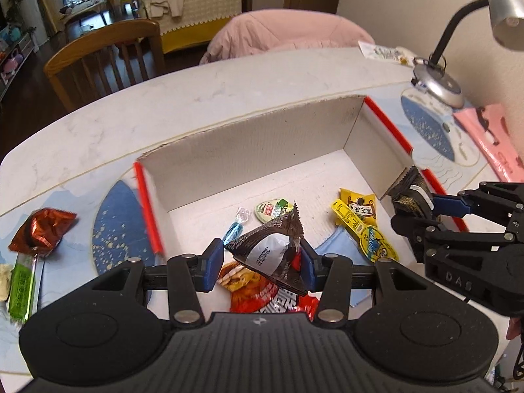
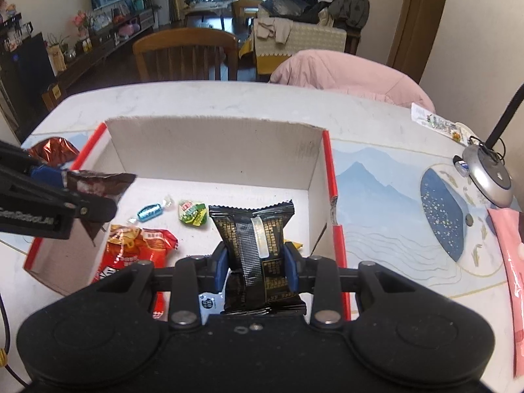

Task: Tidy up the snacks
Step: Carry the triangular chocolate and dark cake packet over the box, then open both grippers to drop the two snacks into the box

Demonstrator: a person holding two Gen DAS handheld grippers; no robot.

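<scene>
An open white cardboard box [image 1: 262,137] with red edges sits on the table and holds several snacks. My left gripper [image 1: 262,263] is shut on a dark brown snack packet [image 1: 271,249], held above the box's near side; it also shows in the right wrist view [image 2: 98,183]. My right gripper [image 2: 257,265] is shut on a black snack packet [image 2: 255,239], held over the box's right side, near the right wall [image 2: 314,170]. That packet also shows in the left wrist view [image 1: 409,193]. Inside the box lie a red bag [image 2: 131,249], a blue candy [image 2: 149,211] and a green packet [image 2: 193,214].
A red foil packet [image 1: 42,229] and a green bar [image 1: 21,285] lie on the table left of the box. A desk lamp [image 1: 439,82], a pink packet [image 1: 494,137] and a white packet [image 1: 383,50] are to the right. Chairs stand beyond the table's far edge.
</scene>
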